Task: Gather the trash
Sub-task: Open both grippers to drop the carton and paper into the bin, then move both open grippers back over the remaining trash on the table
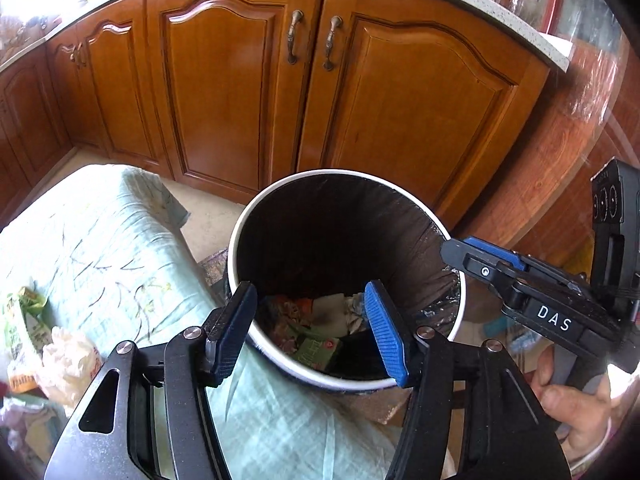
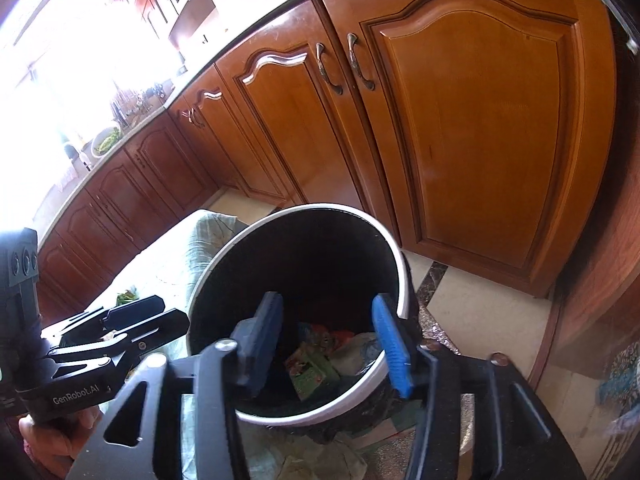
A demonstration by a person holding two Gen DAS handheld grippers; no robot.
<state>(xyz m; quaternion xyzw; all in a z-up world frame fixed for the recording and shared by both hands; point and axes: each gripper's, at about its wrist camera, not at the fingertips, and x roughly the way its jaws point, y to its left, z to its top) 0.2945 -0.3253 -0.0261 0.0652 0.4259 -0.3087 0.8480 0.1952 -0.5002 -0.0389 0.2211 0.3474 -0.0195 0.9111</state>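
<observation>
Lettering on the two hand-held grippers

White capitals "DAS" stand on the black body of the right gripper (image 1: 482, 258), seen from the left wrist view, and "GenRobot.AI" in pale letters runs along the black body of the left gripper (image 2: 152, 314), seen from the right wrist view. Print shows on the green packaging (image 2: 312, 372) in the trash bin (image 2: 404, 280) and on the wrappers (image 1: 20, 328) beside it, too small and blurred to read.

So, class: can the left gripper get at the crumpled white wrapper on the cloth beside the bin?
Probably yes. The left gripper has open, empty jaws, and the wrapper lies uncovered on the cloth, nothing between.
</observation>
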